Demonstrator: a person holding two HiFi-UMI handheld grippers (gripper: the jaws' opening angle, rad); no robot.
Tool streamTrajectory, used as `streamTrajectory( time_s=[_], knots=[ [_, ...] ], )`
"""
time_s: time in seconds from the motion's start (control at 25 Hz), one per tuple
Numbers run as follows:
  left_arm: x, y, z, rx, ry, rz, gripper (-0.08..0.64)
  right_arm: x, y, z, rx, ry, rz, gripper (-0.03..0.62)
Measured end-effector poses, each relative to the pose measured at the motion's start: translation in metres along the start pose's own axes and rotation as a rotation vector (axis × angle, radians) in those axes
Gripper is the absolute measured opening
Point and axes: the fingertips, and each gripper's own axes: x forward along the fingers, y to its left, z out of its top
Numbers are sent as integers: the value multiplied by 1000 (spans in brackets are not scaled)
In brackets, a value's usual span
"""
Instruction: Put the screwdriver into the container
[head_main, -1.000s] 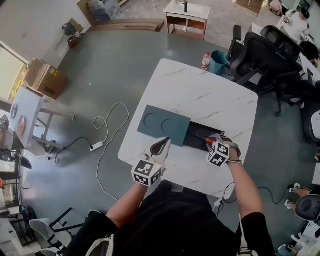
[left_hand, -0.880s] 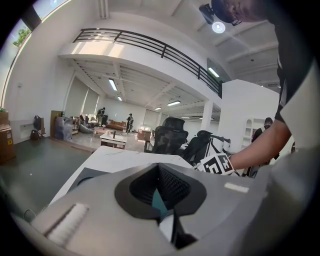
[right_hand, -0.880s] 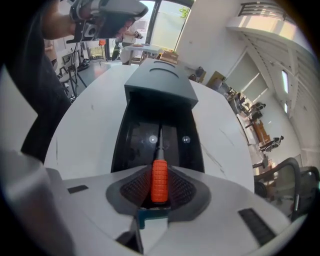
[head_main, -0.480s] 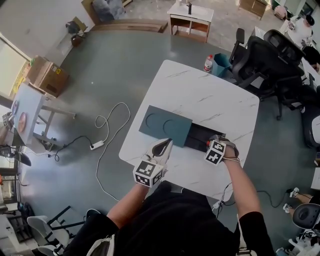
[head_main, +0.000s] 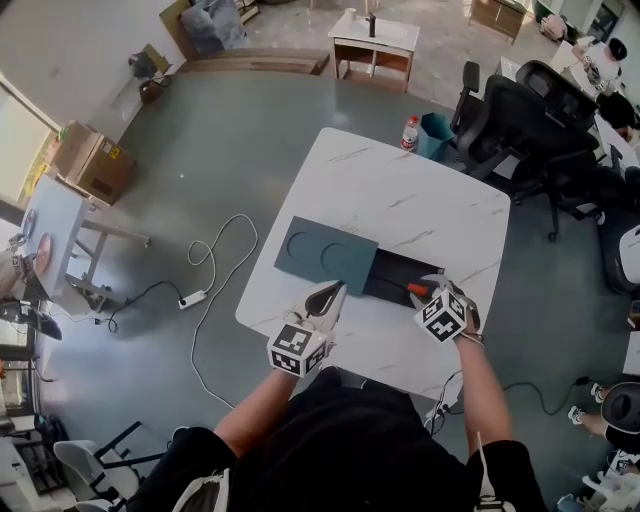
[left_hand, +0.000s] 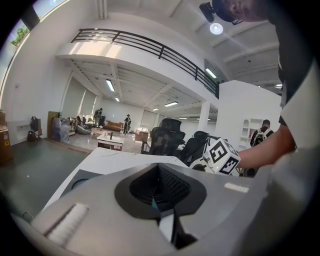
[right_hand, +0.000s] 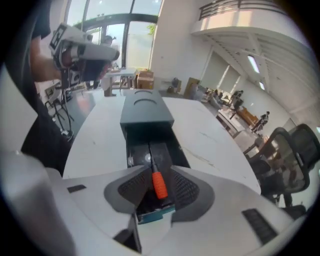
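The container is a long black tray on the white table, with its dark teal lid slid off to the left. The screwdriver has an orange handle and lies at the tray's right end. In the right gripper view the screwdriver sits between the jaws of my right gripper, with a gap on each side of the handle. Those jaws are opening. Its shaft points into the tray toward the lid. My right gripper hovers over that end. My left gripper rests by the lid's near edge, shut and empty.
The marble table stands on a grey floor. Black office chairs stand at the far right, with a bottle and a teal bin beside the table. A white cable lies on the floor at left.
My right gripper has drawn back slightly toward me and its jaws have spread, so the orange handle shows clear of it. The left gripper has stayed put.
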Motion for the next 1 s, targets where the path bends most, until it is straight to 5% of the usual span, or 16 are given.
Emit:
streamTrajectory(
  time_s=[0.2,0.48,1.0],
  knots=[
    [4,-17,7,18,-13,-30,9,-63,-10,31,249,-297,-152,106],
    [4,-41,23,34,-38,-57,9,-147,-18,58,399,-586,-356,26],
    [12,-73,64,74,-117,-100,9,-214,-11,48,574,-830,-547,8]
  ],
)
